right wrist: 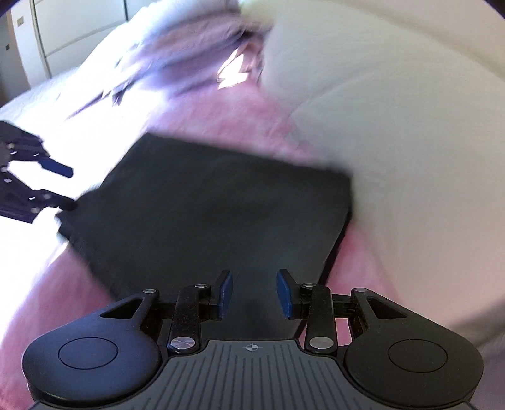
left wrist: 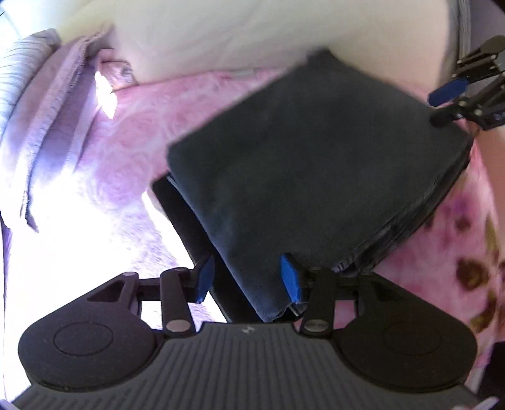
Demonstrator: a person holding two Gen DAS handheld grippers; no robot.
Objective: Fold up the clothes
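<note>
A dark folded garment (left wrist: 315,164) lies as a thick square stack on the pink floral bedspread (left wrist: 132,132); it also shows in the right wrist view (right wrist: 214,208). My left gripper (left wrist: 247,277) is open, its blue pads on either side of the stack's near corner, not pinching it. My right gripper (right wrist: 254,293) is open over the stack's near edge. Each gripper shows in the other view: the right one at the stack's far right corner (left wrist: 448,104), the left one at its left corner (right wrist: 66,186), both open.
A large cream pillow (left wrist: 252,34) lies beyond the stack, and fills the right side of the right wrist view (right wrist: 394,126). Crumpled lilac clothes (left wrist: 47,94) lie at the left of the bed. White cupboards (right wrist: 63,28) stand behind.
</note>
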